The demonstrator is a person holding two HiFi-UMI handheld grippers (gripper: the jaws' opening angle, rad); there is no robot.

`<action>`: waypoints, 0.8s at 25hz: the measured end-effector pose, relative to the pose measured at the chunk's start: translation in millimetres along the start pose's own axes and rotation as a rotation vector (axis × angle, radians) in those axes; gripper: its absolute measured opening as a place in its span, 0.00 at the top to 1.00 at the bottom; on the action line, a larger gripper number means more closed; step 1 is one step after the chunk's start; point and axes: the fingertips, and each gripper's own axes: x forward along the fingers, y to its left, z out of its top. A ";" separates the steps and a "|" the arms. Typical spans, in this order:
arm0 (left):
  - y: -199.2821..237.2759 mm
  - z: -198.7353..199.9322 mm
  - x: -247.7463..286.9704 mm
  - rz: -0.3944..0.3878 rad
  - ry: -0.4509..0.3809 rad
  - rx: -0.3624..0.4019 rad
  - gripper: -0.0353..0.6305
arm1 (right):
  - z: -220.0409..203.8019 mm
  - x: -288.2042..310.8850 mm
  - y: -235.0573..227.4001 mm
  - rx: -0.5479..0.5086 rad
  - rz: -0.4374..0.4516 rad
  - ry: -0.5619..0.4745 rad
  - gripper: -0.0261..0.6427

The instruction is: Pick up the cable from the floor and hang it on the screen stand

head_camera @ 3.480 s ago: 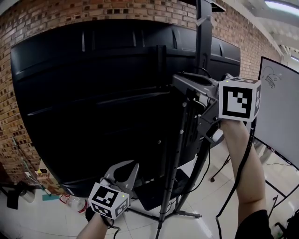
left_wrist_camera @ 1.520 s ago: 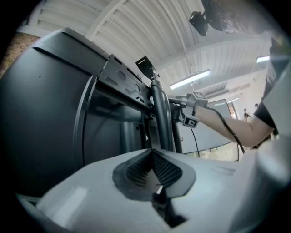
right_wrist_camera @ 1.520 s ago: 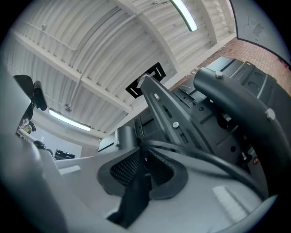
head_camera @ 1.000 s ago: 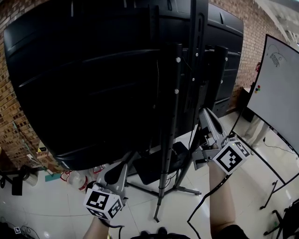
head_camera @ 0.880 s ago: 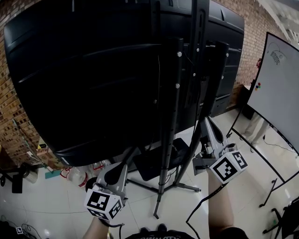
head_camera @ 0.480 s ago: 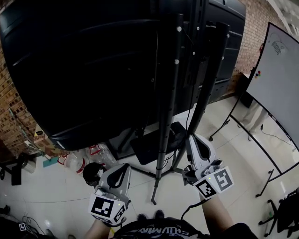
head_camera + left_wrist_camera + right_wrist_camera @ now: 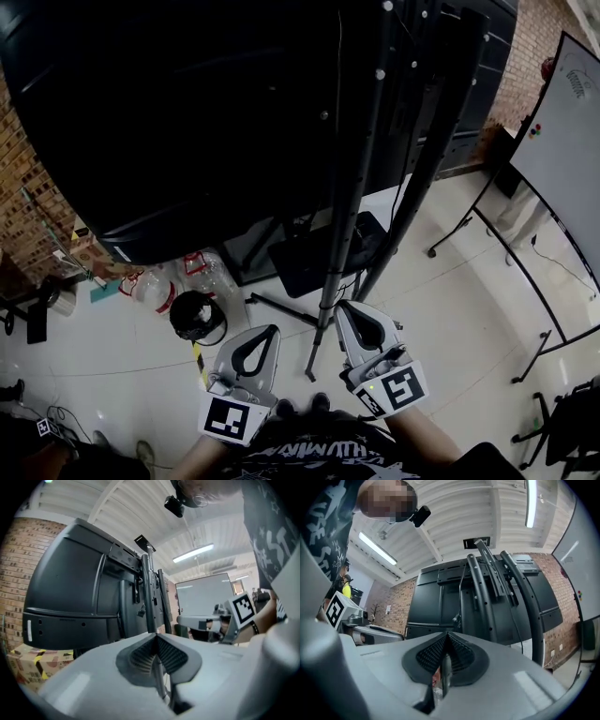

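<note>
**Now both grippers sit low and empty before the screen stand**

Here the left gripper [image 7: 271, 329] and the right gripper [image 7: 344, 307] are side by side at the near edge of the head view, above the pale floor [image 7: 450, 309]. Each one's own view shows its ribbed pads pressed together with nothing between them.

The screen stand [image 7: 361, 187] rises directly beyond them, its dark uprights running up the back of the big black screen [image 7: 187, 122]. One splayed leg [image 7: 319, 342] comes down to the floor between the two grippers, and a black tray [image 7: 314, 258] sits low on the stand just beyond.

The cable [image 7: 460, 597] is off the floor: in the right gripper view it is a thin dark line hanging down along the uprights, well above the jaws. Where it is hooked cannot be made out.

To the left of the stand a round black object [image 7: 197, 317] lies on the floor, with clear plastic bottles [image 7: 155, 286] just beyond it and a cardboard box [image 7: 86, 246] against the brick wall [image 7: 23, 216]. Far to the right a whiteboard [image 7: 567, 141] stands on a wheeled frame, well apart from the stand.
</note>
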 end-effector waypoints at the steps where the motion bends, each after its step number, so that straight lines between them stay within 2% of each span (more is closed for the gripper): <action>1: -0.7 -8.4 0.4 0.006 0.016 0.012 0.94 | -7.6 -0.4 4.4 0.008 0.018 0.016 0.95; 5: -3.7 -24.4 1.4 0.031 0.020 -0.008 0.94 | -21.0 2.5 9.1 0.018 0.051 0.050 0.95; 12: -5.7 -18.0 3.7 0.059 -0.011 -0.002 0.94 | -25.1 1.3 7.6 -0.005 0.046 0.065 0.95; 20: 8.6 -23.2 9.1 0.089 0.020 -0.020 0.94 | -34.9 1.0 -2.8 0.007 0.026 0.099 0.95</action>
